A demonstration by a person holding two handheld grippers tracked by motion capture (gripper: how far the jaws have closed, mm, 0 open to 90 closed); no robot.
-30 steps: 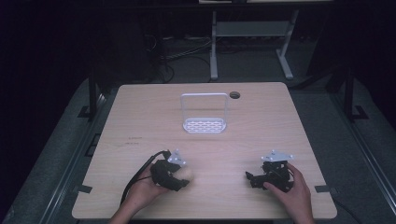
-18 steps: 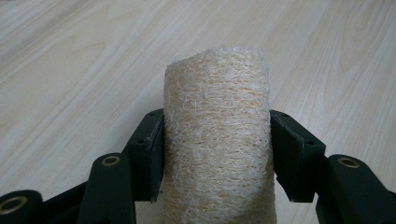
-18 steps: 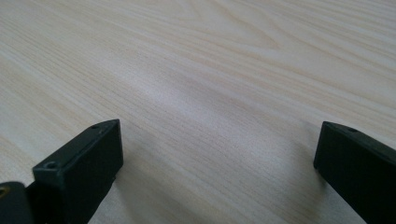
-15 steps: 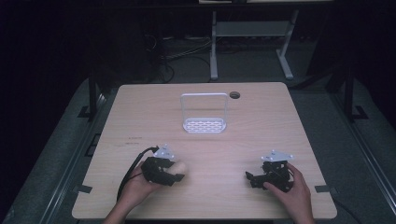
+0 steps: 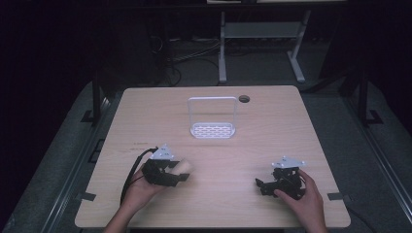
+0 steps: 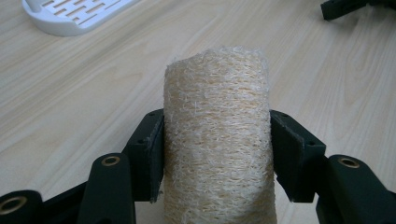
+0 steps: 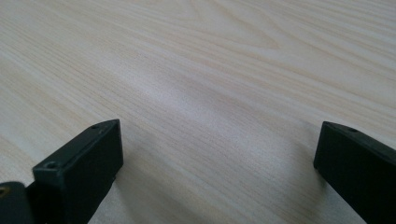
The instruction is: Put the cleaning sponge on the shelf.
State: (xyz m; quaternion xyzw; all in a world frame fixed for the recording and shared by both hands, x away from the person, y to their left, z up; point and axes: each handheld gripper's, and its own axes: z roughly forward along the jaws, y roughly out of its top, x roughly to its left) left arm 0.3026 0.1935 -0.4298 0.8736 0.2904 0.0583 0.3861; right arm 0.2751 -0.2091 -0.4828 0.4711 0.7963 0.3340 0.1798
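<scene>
A pale, fibrous loofah cylinder point(image 6: 217, 140) stands between the black jaws of my left gripper point(image 6: 217, 154), and both pads press its sides. In the high view the left gripper point(image 5: 177, 174) sits near the table's front left, with the loofah point(image 5: 184, 167) sticking out to its right. My right gripper point(image 5: 260, 184) rests low at the front right, pointing left. In its own view the right gripper point(image 7: 219, 154) has its jaws spread wide over bare wood, with nothing between them.
A white slotted rack point(image 5: 212, 130) with a tall wire handle stands at the table's middle back; its tray point(image 6: 70, 18) also shows far off in the left gripper view. A dark cable hole point(image 5: 244, 98) lies behind it. The wooden table point(image 5: 223, 160) ends close to both hands.
My left gripper has carried the loofah leftward and slightly away from the front edge. The right gripper has stayed where it was.
</scene>
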